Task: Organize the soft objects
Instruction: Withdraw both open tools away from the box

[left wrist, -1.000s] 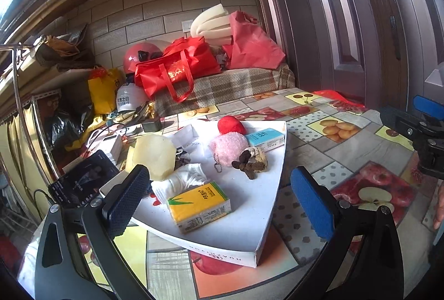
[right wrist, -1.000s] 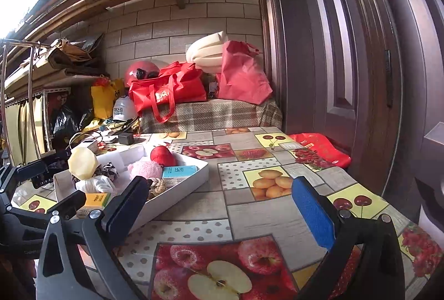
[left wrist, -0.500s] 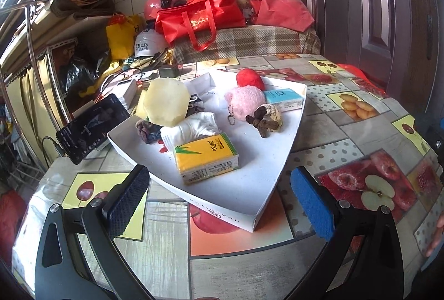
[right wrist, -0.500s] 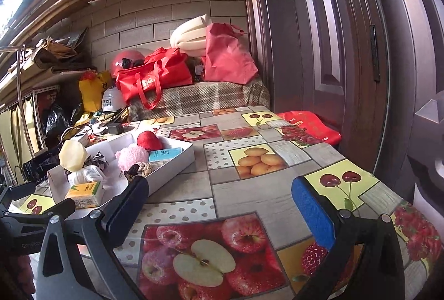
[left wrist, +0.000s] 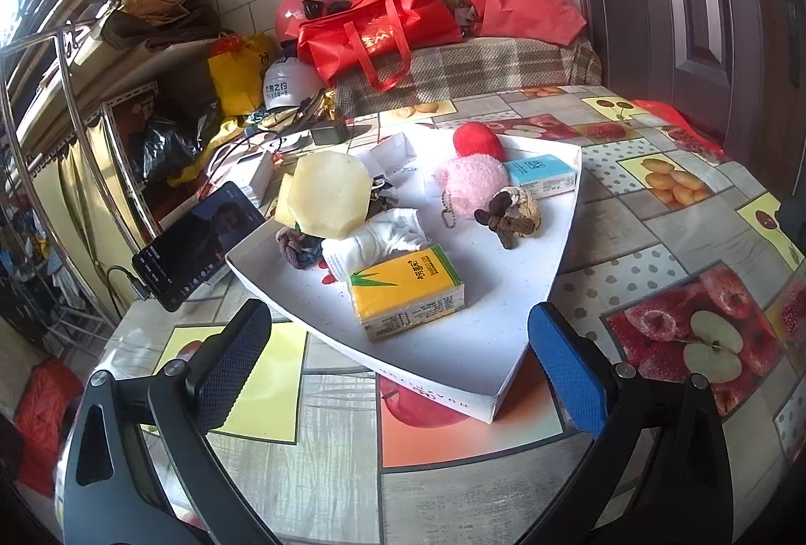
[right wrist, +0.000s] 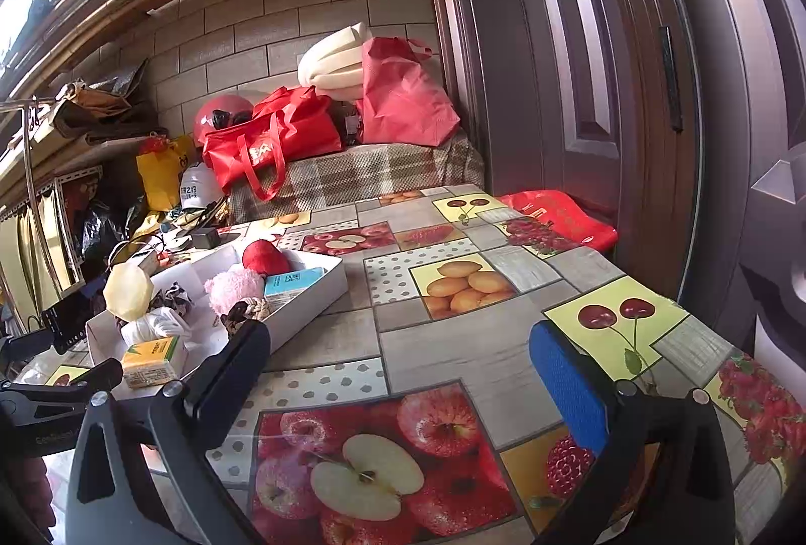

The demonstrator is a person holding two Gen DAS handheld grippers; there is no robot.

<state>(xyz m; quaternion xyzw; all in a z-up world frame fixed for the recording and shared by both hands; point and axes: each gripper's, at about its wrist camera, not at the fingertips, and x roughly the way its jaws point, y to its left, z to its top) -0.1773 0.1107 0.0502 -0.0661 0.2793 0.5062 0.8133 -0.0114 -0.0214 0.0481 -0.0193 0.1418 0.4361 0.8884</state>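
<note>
Left hand-held gripper (left wrist: 398,363): jaws spread wide, holding nothing, above the counter's (left wrist: 629,237) near edge, facing the white tray (left wrist: 468,358)
Right hand-held gripper (right wrist: 398,366): wide apart, empty, over the apple print
Tray contents: yellow tissue pack (left wrist: 407,290) nearest; white sock (left wrist: 375,239), pink plush ball (left wrist: 471,186), red ball (left wrist: 478,140) behind

Yellow tissue pack (left wrist: 407,290), pink pompom (left wrist: 471,187), white tray (left wrist: 453,358).
</note>
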